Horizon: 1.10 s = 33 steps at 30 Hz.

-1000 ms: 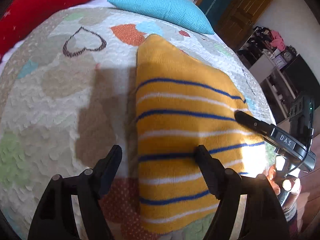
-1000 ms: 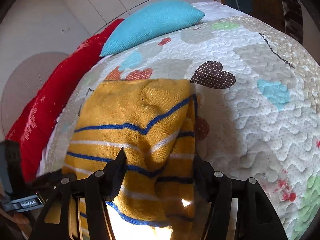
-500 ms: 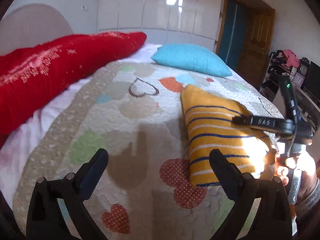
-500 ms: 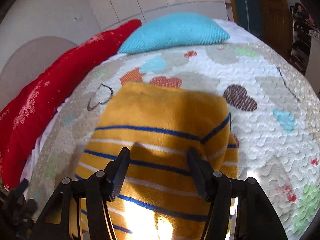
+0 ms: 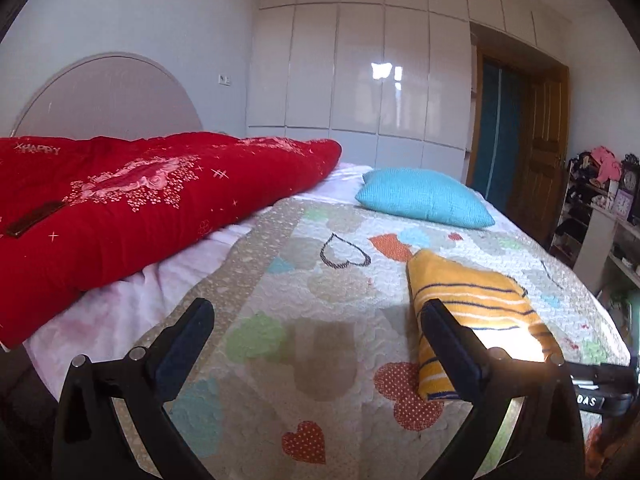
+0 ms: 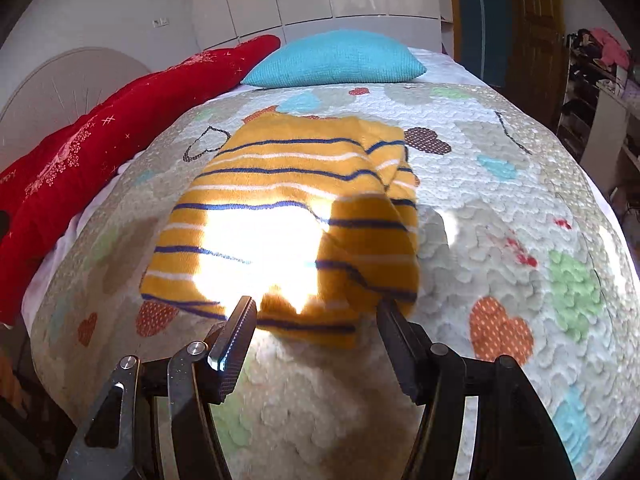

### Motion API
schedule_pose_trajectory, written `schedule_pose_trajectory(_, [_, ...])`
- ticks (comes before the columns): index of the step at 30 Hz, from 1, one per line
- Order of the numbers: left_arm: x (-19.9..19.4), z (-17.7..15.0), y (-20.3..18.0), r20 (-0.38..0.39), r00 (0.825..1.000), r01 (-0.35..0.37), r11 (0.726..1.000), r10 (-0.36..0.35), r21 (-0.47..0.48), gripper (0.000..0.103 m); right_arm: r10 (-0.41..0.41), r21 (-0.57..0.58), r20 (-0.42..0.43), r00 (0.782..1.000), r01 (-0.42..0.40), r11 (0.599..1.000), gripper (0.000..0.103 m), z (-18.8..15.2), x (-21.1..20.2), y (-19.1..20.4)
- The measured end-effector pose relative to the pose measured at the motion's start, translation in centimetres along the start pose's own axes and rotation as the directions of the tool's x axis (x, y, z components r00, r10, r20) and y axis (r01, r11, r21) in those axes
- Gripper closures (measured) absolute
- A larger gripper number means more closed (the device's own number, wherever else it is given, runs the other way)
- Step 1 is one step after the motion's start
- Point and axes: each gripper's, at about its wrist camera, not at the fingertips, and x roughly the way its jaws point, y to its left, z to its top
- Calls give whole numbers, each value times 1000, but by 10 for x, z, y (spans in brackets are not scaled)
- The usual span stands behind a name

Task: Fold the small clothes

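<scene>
A folded yellow knit garment with blue and white stripes (image 6: 296, 216) lies flat on the heart-patterned quilt (image 6: 500, 208); a bright sun patch falls on it. My right gripper (image 6: 316, 312) is open and empty, just off the garment's near edge. In the left wrist view the garment (image 5: 472, 312) lies to the right, partly behind my right finger. My left gripper (image 5: 316, 320) is open and empty, above the quilt (image 5: 304, 280) and to the left of the garment. Part of the right gripper's body (image 5: 600, 392) shows at the lower right.
A turquoise pillow (image 6: 336, 60) and a long red cushion (image 6: 112, 128) lie at the head of the bed. White wardrobe doors (image 5: 360, 80) and a wooden door (image 5: 536, 152) stand behind. Cluttered shelves (image 5: 600, 200) stand to the right of the bed.
Both grippers have drawn back from the garment toward the bed's near edge and risen. The right gripper let go of the garment, which now lies folded and flat.
</scene>
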Motion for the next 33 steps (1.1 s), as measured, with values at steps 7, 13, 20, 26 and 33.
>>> schedule_pose_trajectory(7, [-45,24,7,144,990,-2,1000,3,-7,0,-212,-57,297,931,239,969,5,-21,-90,7])
schedule_pose_trajectory(13, [-59,27,-12,40,998,39,996,-42,84,0,-166,-22,166,972,172,985,5,-24,-98,4])
schedule_pose_trajectory(20, [-53,-6,-28,-105,989,113,990,-104,87,0,-200,-41,214,956,213,976,6,-35,-113,22])
schedule_pose_trajectory(26, [-32,-30,-35,-210,967,157,986,-143,49,0,-256,-90,190,948,276,957,6,-39,-96,32])
schedule_pose_trajectory(33, [8,-66,-26,-380,920,107,994,-94,12,0,-270,-101,102,957,280,955,6,-48,-64,32])
